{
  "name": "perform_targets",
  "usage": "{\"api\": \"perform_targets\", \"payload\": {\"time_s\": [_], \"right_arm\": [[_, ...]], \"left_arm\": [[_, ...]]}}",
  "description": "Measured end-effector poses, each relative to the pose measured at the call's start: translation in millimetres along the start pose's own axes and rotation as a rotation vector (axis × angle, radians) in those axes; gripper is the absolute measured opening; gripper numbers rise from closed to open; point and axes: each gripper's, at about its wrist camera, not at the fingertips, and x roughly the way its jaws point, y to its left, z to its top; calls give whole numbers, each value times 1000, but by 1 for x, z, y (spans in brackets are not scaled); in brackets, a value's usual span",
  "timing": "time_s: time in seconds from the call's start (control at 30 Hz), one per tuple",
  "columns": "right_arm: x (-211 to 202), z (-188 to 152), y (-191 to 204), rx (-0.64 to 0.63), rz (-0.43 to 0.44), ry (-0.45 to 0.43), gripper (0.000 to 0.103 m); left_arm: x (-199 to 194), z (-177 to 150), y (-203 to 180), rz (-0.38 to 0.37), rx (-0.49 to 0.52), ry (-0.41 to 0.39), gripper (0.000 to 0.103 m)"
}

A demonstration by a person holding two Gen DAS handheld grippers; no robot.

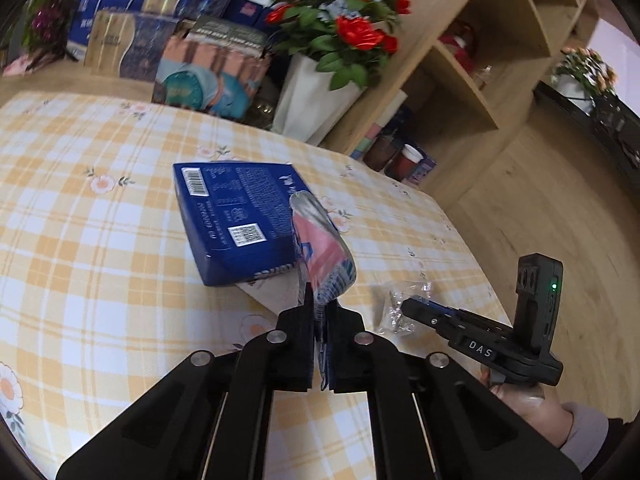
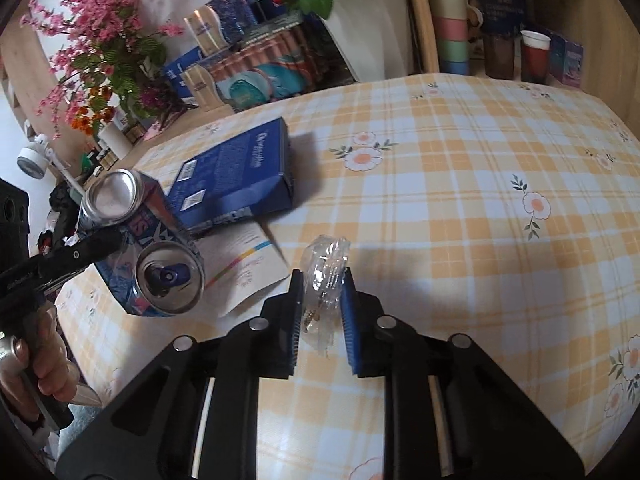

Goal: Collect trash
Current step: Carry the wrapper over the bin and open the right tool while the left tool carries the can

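Left gripper (image 1: pixel 318 300) clamps a crushed can (image 1: pixel 320 240), lifted above the table (image 1: pixel 100 240); right gripper (image 2: pixel 322 292) brackets a clear wrapper (image 2: pixel 326 264), jaws not fully closed; blue box (image 2: pixel 240 176) and paper (image 2: pixel 248 268) remain uncollected.

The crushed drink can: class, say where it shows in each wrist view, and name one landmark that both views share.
Left wrist view: the crushed drink can is at centre, clamped in the left gripper, overlapping the blue box.
Right wrist view: the can is at the left, its silver ends facing the camera.
Shared landmark: the blue box on the checked tablecloth.
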Motion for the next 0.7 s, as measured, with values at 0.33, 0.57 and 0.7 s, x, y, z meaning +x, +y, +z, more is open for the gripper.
{"api": "perform_targets", "payload": {"time_s": [0.33, 0.57, 0.7], "right_arm": [[-34, -9, 19, -30, 23, -40, 18], [-64, -20, 34, -66, 37, -58, 17], [-80, -31, 45, -92, 47, -64, 17]], "left_arm": [[-38, -6, -23, 52, 69, -33, 5], [-75, -15, -41, 100, 120, -78, 5], [-98, -25, -53, 116, 141, -100, 5]]}}
